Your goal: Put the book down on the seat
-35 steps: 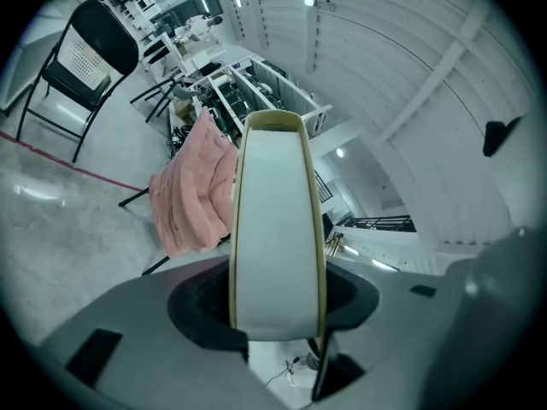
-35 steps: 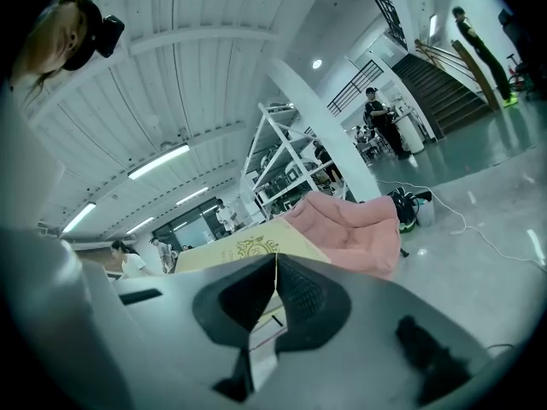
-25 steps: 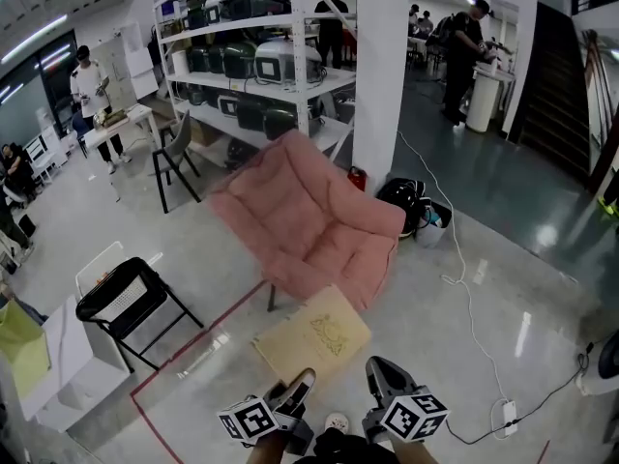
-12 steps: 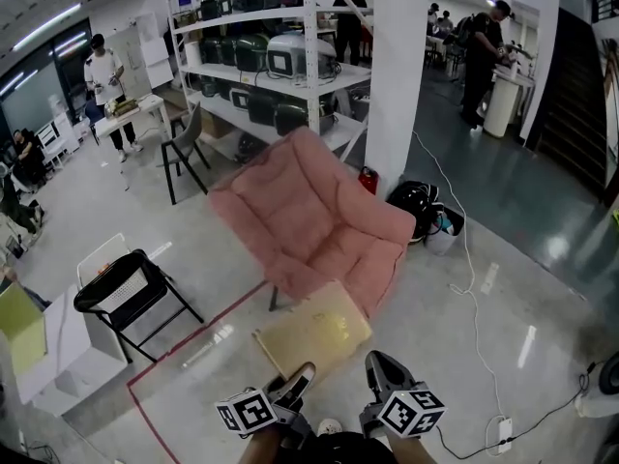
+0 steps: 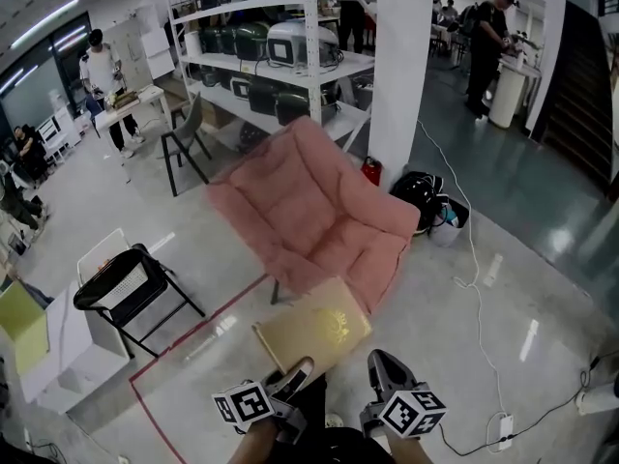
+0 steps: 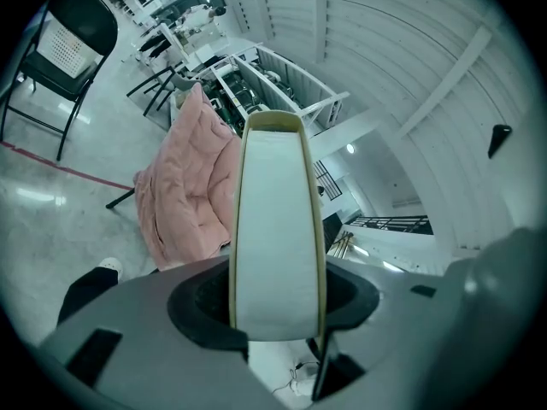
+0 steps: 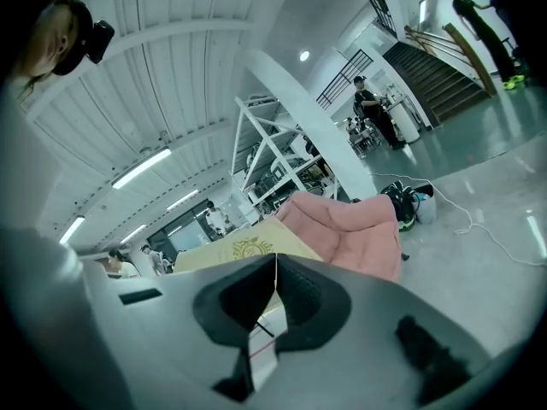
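A tan book [image 5: 314,329] with a gold emblem hangs low over the floor, just short of the pink cushioned chair [image 5: 324,222]. My left gripper [image 5: 300,370] is shut on its near edge. In the left gripper view the book's white page edge [image 6: 278,229] fills the gap of the left gripper [image 6: 278,310], with the pink chair [image 6: 184,178] beyond. My right gripper [image 5: 379,367] hovers right of the book, apart from it. In the right gripper view the right gripper [image 7: 275,272] has its jaws pressed together, with the book [image 7: 244,248] and chair [image 7: 359,225] behind.
A black folding chair [image 5: 131,293] stands at left beside a white table [image 5: 58,356]. A white pillar [image 5: 401,75] and a shelving rack [image 5: 271,56] rise behind the pink chair. A black bag [image 5: 421,201], a white cable [image 5: 474,259] and red floor tape [image 5: 193,341] lie nearby. People stand far off.
The pink chair has come nearer in the head view and the book has edged forward toward its seat. Both grippers keep their grip and pose.
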`<state>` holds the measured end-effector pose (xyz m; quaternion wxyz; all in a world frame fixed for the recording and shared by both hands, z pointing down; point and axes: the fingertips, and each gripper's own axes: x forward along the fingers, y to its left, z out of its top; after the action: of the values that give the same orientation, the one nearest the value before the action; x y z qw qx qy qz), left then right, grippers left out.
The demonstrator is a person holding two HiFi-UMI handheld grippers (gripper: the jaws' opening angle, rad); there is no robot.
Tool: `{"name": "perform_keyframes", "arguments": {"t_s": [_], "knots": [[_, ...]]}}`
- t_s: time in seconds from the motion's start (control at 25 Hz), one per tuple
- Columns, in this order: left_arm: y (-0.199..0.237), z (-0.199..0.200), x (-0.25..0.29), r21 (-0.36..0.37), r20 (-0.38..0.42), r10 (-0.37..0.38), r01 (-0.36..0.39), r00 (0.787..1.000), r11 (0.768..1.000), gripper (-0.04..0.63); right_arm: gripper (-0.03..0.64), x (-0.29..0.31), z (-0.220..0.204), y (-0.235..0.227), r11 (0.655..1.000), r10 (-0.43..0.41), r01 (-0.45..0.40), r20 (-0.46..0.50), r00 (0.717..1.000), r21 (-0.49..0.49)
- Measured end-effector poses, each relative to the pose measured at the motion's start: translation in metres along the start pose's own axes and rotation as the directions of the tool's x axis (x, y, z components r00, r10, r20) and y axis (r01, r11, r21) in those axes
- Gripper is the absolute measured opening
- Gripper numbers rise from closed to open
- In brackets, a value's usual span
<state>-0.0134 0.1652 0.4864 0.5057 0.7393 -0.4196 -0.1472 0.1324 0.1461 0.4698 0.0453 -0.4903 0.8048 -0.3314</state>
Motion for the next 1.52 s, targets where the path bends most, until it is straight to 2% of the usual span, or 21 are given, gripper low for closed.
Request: {"name": "perform_keyframes", "arguments": {"t_s": [0.64,0.96,1.52], "knots": [[0.034,0.073,0.091,-0.014,-0.046,-0.003,0.002,0.999,1.0,0.225,0.014,0.102,0.045,-0.036,0.999,-0.046,0.046,-0.013,0.999,0.007],[0.061,0.126,0.157,-0.062,-0.07,0.004,-0.008,0.998,0.998,0.225,0.014,0.177,0.085,-0.056,0.997,-0.071,0.072,-0.015,0.997,0.013],[0.116,0.208,0.25,-0.1,-0.136,0.06,-0.074,0.989,0.992,0.225,0.014,0.307,0.125,-0.085,0.995,-0.098,0.099,-0.087,0.991,0.007]]}}
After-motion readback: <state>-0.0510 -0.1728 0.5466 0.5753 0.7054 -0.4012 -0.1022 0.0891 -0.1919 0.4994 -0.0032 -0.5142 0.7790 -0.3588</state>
